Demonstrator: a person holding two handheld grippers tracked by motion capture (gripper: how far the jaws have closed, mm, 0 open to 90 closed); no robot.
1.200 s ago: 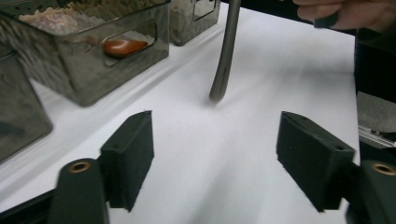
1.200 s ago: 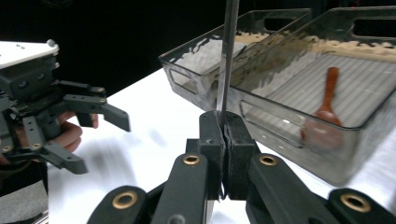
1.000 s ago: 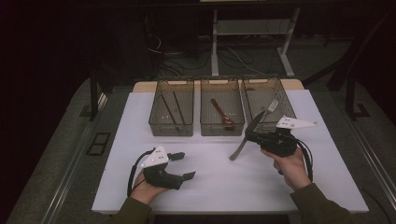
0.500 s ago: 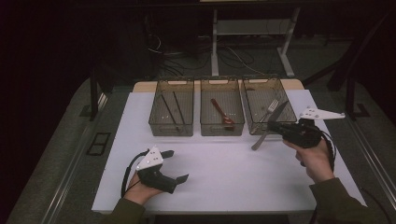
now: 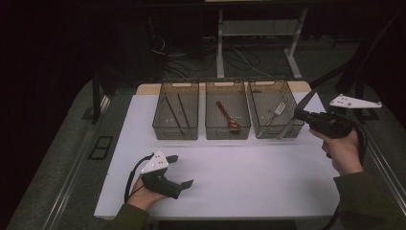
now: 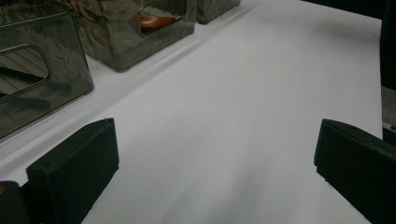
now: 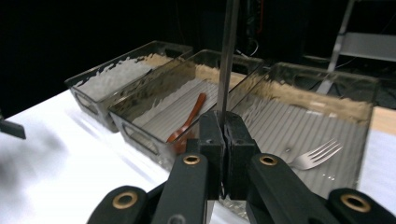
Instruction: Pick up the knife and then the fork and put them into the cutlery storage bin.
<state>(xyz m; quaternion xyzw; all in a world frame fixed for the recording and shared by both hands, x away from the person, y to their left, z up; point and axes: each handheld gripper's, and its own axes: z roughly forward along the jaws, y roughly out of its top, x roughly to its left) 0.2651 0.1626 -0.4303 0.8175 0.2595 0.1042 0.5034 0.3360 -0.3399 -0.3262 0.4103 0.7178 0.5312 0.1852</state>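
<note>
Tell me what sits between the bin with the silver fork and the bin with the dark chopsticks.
One clear plastic bin holding a reddish-brown wooden spoon, seen in the high view between the fork's bin and the chopsticks' bin.

A slim, flat metal utensil (image 7: 227, 56), grey and dull, is clamped between the closed black jaws of the right claw (image 5: 300, 114). Its type cannot be confirmed: the working end is hidden, though the long narrow strip suggests a knife. In the right gripper view it rises almost upright from the jaws, running past the top edge. In the high view the same piece (image 5: 288, 125) slants across the right-hand clear bin (image 5: 273, 84), one end angled down over the bin's front right corner, the other up past the jaws. It is held off the bench (image 5: 249, 182) and appears clear of the bin's wall.
</note>
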